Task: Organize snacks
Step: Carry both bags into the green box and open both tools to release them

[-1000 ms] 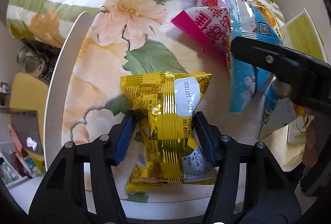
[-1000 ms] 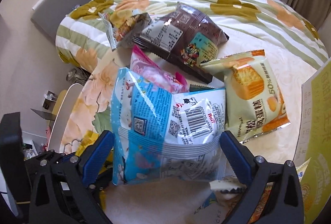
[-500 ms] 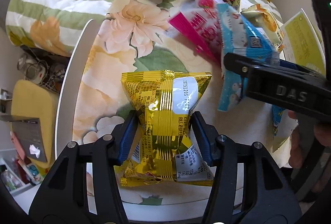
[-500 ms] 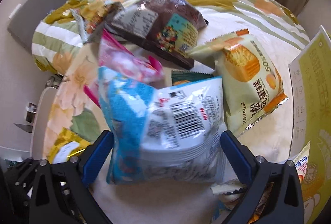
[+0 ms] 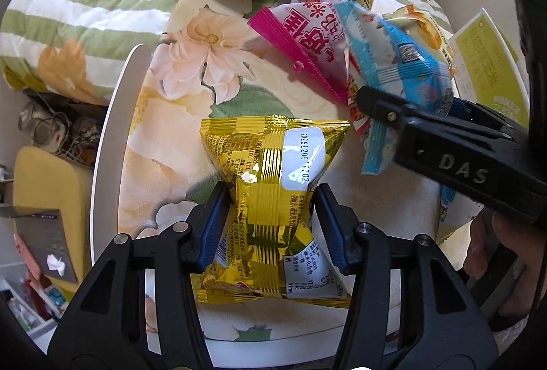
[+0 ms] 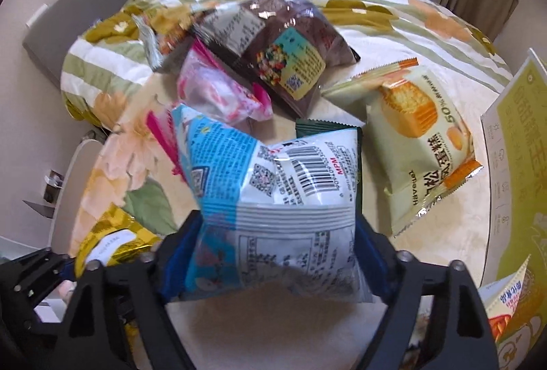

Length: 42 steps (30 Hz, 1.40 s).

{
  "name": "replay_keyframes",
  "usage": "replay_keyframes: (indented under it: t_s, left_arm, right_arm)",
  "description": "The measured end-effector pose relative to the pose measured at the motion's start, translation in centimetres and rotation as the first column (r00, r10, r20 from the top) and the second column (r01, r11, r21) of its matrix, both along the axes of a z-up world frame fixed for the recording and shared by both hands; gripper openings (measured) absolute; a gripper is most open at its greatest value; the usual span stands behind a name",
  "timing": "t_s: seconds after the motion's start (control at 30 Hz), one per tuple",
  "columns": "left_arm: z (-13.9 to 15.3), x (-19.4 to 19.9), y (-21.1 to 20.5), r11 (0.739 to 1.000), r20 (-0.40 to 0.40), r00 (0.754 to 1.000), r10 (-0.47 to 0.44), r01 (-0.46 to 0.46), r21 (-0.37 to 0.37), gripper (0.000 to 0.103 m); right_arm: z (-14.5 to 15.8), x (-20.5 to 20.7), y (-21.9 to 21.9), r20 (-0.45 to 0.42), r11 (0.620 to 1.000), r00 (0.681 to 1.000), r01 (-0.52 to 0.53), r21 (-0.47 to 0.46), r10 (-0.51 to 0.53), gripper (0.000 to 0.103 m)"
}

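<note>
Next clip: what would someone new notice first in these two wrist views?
Two snack packets gripped at once: the left claw is closing on a shiny gold packet, pinching its middle, and the right claw is closing on a blue-and-white packet. Behind them a loose heap lies on the floral cloth, with a pink packet and a brown packet most prominent.
</note>
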<state>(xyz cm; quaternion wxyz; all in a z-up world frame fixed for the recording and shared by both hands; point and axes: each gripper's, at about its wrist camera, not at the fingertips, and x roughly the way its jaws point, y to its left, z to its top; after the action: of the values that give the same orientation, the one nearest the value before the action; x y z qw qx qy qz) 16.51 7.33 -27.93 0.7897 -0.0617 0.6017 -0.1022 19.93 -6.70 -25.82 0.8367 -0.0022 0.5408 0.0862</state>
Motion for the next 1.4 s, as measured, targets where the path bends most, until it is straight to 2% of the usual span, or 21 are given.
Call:
replay_keyframes:
  t_s: [0.1,0.5,0.8,0.97,1.17,1.3,1.4]
  left_arm:
    - [0.5,-0.1,0.2,1.0,0.003,1.0,-0.002,0.002,-0.023,0.047]
    - [4.9,0.2,-0.1,0.995,0.083,0.995,-0.063,0.069,-0.073,0.039]
    - [10.0,0.7,-2.5,0.982,0.187,0.97,-0.153,0.17,-0.081,0.038]
    - [14.4,1.1,-6.6,0.967,0.269,0.938,-0.217,0.245,-0.074,0.038]
    - [19.4,1.3,-13.9,0.945,0.358,0.895,-0.268,0.316,-0.084,0.038]
    - [21.5,0.7,-20.0,0.928,0.376,0.885,-0.276,0.347,-0.134,0.038]
    - [21.6,0.2,-24.1,0.918,0.369,0.884,-0.287,0.364,-0.156,0.038]
  right_arm:
    - [1.3,-0.4,-0.2,0.034,0.999,0.999,0.016,0.031,-0.018,0.069]
    - [7.8,-2.9,-1.6,0.14,0.992,0.985,0.088,0.091,-0.1,0.069]
    - [13.4,-5.0,-3.5,0.242,0.981,0.956,0.137,0.138,-0.168,0.069]
    - [17.4,-6.8,-6.8,0.304,0.967,0.925,0.181,0.179,-0.229,0.069]
    - [21.6,-9.1,-13.8,0.358,0.953,0.888,0.23,0.195,-0.287,0.069]
    - [23.3,-10.7,-19.8,0.359,0.952,0.884,0.253,0.173,-0.3,0.069]
    - [23.5,-11.8,-23.8,0.345,0.953,0.89,0.266,0.142,-0.299,0.069]
